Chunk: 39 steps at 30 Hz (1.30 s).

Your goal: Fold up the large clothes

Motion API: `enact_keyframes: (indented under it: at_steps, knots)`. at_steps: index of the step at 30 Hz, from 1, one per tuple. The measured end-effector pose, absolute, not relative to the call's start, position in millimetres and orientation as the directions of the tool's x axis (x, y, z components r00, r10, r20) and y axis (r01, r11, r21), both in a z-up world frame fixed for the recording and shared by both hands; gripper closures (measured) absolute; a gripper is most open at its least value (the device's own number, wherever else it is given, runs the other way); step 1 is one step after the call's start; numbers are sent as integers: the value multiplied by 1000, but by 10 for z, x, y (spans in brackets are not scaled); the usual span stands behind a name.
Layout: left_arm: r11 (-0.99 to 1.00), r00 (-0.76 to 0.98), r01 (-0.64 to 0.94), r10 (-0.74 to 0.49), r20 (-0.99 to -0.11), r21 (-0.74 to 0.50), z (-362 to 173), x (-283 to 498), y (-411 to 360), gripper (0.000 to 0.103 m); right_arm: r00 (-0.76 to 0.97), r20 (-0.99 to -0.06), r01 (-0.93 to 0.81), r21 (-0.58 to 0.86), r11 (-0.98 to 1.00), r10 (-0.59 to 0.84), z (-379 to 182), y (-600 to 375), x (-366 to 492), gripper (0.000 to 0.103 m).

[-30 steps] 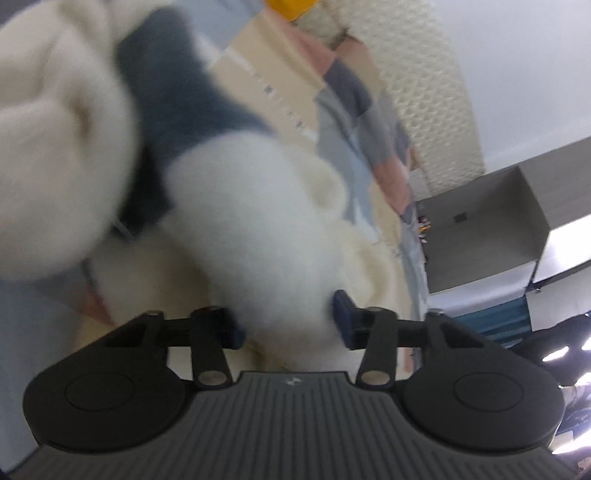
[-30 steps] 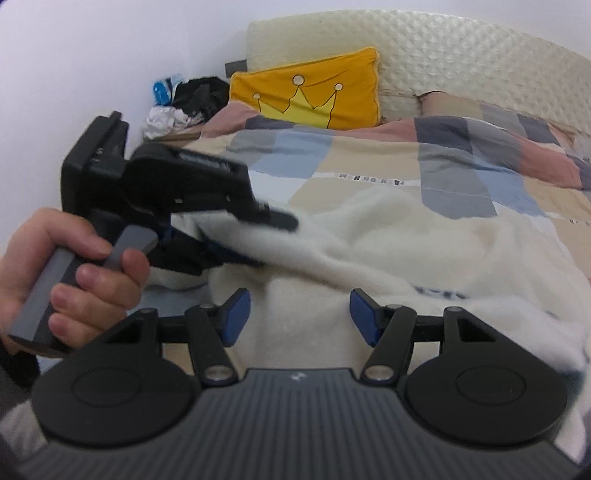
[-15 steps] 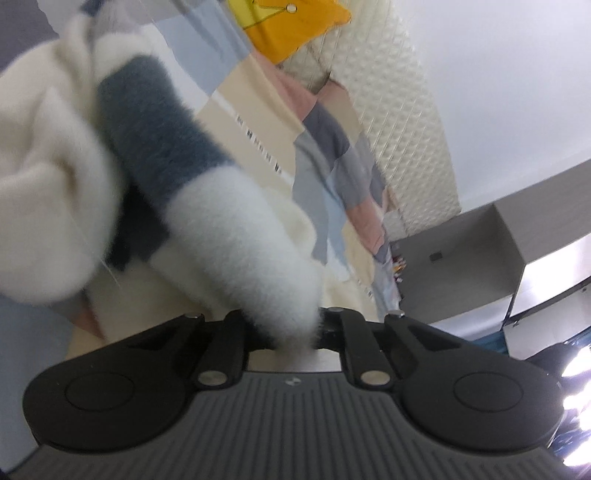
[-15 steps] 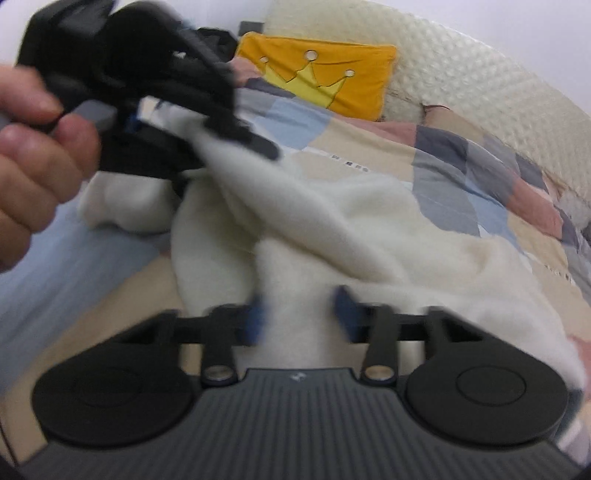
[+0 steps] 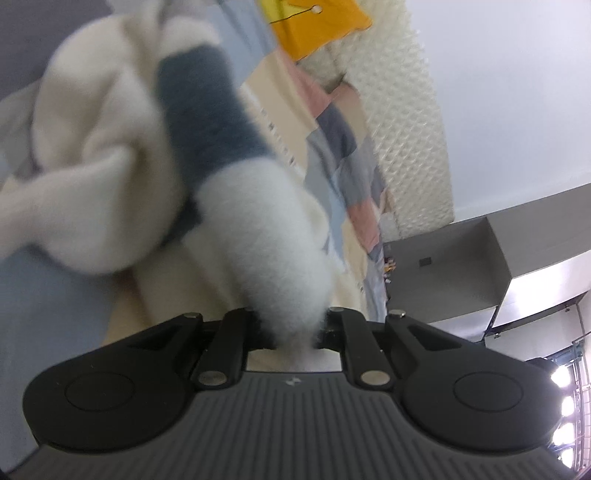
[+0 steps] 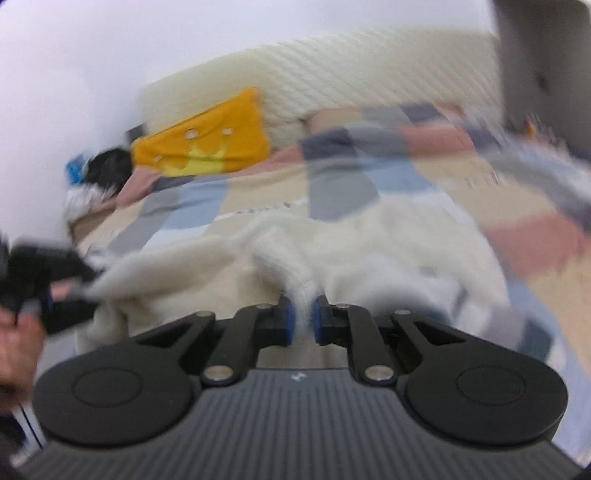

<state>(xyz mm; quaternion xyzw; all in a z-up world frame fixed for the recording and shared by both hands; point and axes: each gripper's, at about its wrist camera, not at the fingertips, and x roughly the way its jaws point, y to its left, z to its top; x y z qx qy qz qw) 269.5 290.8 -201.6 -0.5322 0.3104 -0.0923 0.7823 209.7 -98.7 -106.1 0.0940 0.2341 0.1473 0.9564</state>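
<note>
Fleece garment (image 6: 369, 254) lies bunched on the bed (image 6: 406, 188) ahead, pinched by both: left hand-held gripper (image 5: 291, 332) clamps a sleeve, right hand-held gripper (image 6: 301, 317) has just closed on a thin ridge, which could slip free under pull

a home bedroom: a bed with a patchwork duvet (image 6: 369, 184), quilted headboard (image 6: 332, 85) and yellow crown pillow (image 6: 207, 147).

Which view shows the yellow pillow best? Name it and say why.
The right wrist view: the pillow lies whole against the headboard, its crown print readable despite motion blur. The left wrist view shows only a cropped corner at the top edge, beyond the sweater.
</note>
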Motion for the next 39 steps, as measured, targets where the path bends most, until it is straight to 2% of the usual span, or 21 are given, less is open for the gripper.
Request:
enact_keyframes:
  at_steps: [3,4,5,7,13,16,18,20,28,31,35,36,37,38,39]
  knots:
    - [452,763,-201,-484,-428,-869,-2016,2666,2867,84,804,-479,-166,386,908,351,-1248,-1166,2157,89]
    - [475,758,-204,-476,-445,-856,-1988,2645,2856,76,793,-491,-156,406,900,359,-1297,-1195,2174,89]
    - [499,755,-208,-465,-463,-841,-1937,2622,2849,61,786,-502,-149,414,898,362,-1336,-1209,2181,89]
    - [532,761,-200,-445,-472,-823,-1856,2536,2848,44,773,-510,-144,436,888,376,-1374,-1226,2184,89]
    - [665,800,-118,-376,-468,-738,-1407,2245,2690,33,763,-505,-164,453,876,404,-1347,-1222,2162,89]
    - [727,792,-44,-393,-467,-685,-1206,2280,2434,29,754,-491,-190,473,860,436,-1319,-1255,2104,89]
    - [783,795,4,-380,-473,-622,-1114,2347,2204,28,752,-482,-212,469,857,450,-1287,-1230,2072,89]
    - [847,769,55,-373,-519,-528,-1085,2511,1963,25,742,-482,-232,466,854,465,-1275,-1204,2034,89]
    - [915,632,300,-403,-662,-270,-1278,3305,1295,25,689,-536,-261,445,857,488,-1338,-1089,1930,89]
    - [912,584,331,-400,-706,-243,-1423,3567,1237,25,675,-559,-237,454,859,481,-1371,-1095,1953,89]
    - [891,525,336,-445,-726,-304,-1580,3674,1310,28,664,-576,-229,450,863,477,-1416,-1081,1968,89]
    - [884,508,338,-461,-727,-325,-1610,3646,1337,31,660,-580,-231,449,863,478,-1419,-1070,1973,89]
    - [880,493,337,-468,-734,-335,-1639,3617,1350,46,657,-582,-231,450,863,479,-1419,-1063,1976,89]
    - [883,486,327,-463,-742,-337,-1677,3577,1369,66,656,-583,-231,450,863,480,-1412,-1058,1982,89]
    - [890,484,310,-451,-750,-335,-1700,3530,1405,71,655,-584,-232,448,863,479,-1406,-1052,1985,88]
